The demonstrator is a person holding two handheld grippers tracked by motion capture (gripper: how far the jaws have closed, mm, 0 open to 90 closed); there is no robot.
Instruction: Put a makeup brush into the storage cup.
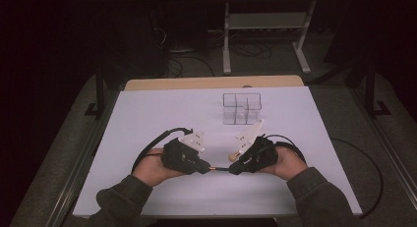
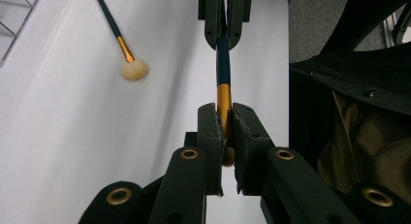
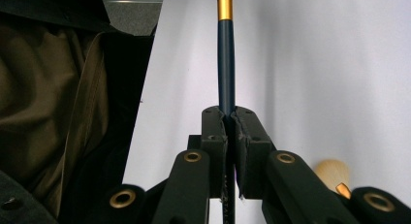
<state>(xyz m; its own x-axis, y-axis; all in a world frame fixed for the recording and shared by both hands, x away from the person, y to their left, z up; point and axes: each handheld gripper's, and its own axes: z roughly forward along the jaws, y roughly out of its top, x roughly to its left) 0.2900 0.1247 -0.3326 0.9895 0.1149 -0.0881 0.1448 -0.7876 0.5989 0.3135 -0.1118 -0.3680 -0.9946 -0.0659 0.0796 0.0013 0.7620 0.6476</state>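
We see a brush (image 2: 223, 73) with glossy dark handle, shiny gold metal ferrule; second brush (image 2: 127, 59) has soft fluffy bristles. Matt black plastic left gripper (image 2: 224, 129). Smooth matt white table (image 1: 157, 114). Clear plastic organizer (image 1: 241, 108).

I see a navy brush (image 2: 223, 56) with a gold ferrule, a second brush (image 2: 127, 56) tipped cream, black tools, and a white tabletop (image 1: 162, 109).

Most of the white tabletop (image 1: 147, 128) lies open. A clear plastic box with dividers (image 1: 241, 108) stands toward the far side. A second dark-handled brush with a cream tuft (image 1: 233, 156) lies just beside the right gripper (image 1: 235, 169).
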